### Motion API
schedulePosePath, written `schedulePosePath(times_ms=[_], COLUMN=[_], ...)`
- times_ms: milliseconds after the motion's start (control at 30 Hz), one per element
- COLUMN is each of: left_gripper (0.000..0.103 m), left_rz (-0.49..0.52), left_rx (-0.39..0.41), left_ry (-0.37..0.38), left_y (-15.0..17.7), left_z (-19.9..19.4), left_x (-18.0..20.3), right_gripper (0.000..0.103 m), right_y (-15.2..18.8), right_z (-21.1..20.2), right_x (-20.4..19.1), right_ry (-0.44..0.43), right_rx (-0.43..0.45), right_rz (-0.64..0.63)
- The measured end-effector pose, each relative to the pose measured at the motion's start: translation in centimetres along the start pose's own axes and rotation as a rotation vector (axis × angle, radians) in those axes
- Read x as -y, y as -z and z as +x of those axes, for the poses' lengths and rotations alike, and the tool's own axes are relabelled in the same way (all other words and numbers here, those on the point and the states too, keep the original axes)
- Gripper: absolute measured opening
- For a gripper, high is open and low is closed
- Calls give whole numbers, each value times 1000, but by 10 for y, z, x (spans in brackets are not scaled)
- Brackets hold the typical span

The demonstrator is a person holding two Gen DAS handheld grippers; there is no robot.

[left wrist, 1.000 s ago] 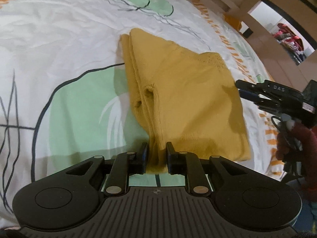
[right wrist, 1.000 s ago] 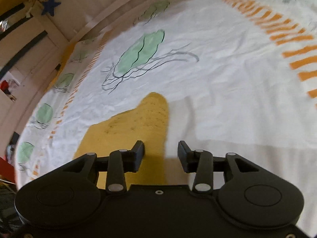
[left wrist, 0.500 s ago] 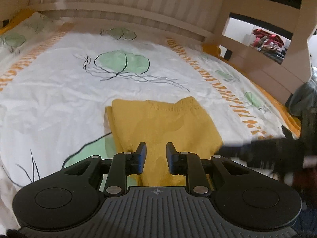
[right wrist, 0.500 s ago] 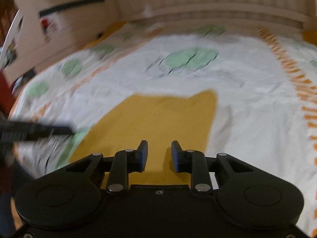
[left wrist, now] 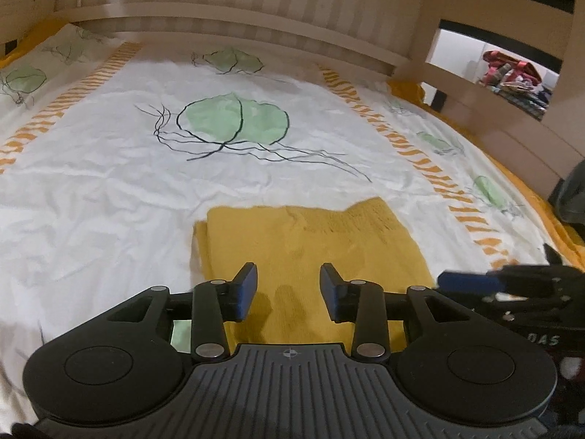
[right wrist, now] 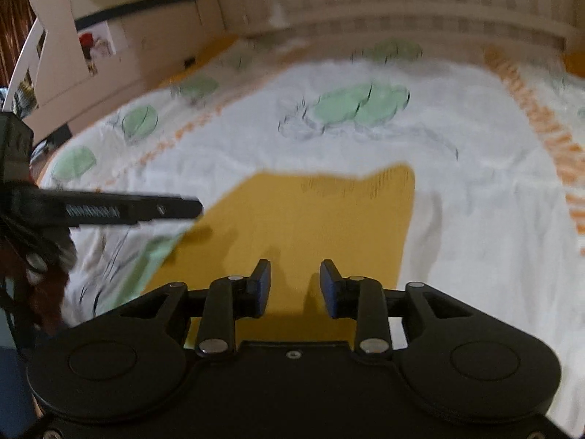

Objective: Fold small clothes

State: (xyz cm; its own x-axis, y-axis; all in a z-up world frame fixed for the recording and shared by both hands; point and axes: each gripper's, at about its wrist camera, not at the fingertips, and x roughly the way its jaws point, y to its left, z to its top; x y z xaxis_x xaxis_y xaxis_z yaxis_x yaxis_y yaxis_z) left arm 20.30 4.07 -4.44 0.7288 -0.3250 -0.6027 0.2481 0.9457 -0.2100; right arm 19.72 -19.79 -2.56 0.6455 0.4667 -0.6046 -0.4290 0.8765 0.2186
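Cloth is what this job is about: a mustard-yellow knitted garment [left wrist: 310, 245], folded into a flat, nearly square shape, is laid on the bed, just in front of both tools. The left gripper [left wrist: 289, 289] is held a little above the near edge of the garment, and its jaws have just been opened, with nothing pinched between them. The right gripper [right wrist: 295, 284] is held the same way over the near edge, its jaws also just opened and nothing gripped. The fold looks nearly done, so a good finish is probably made by gently patting the stack flat and keeping the edges lined up; the soft knit could be dragged out of shape if it is snagged by a blue pad [left wrist: 245, 285]. The knit looks soft and a bit ribbed, with a row of little holes near the far edge. Underneath, a wrinkled white cotton bedsheet [left wrist: 109, 183] with green blobs, thin black lines and orange stripes is spread, and pale wooden slats [left wrist: 256, 0] are seen behind.
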Motion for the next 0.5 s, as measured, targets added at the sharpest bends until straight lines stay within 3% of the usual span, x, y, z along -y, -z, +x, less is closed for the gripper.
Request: schedulePosePath(times_ms=[167,267,400,500], left_gripper=[37,37,37,38], left_rz=[-72,-157,-181,-180], left_rx=[-5,-47,-82,-81], left_ry=[-16,-21,-41,-43], left_y=[1,8,16,17], left_z=[22,36,47,46], left_x=[-14,-25,-27,-27], right_gripper=[50,50,51,49], right_y=[-19,-26,-26,-20], right_z=[23,38,65,85], right_x=[7,14,32,54], right_ry=[20,15,68,96], right_rx=[38,38,-15,-71], right_rz=[13,23,54,164])
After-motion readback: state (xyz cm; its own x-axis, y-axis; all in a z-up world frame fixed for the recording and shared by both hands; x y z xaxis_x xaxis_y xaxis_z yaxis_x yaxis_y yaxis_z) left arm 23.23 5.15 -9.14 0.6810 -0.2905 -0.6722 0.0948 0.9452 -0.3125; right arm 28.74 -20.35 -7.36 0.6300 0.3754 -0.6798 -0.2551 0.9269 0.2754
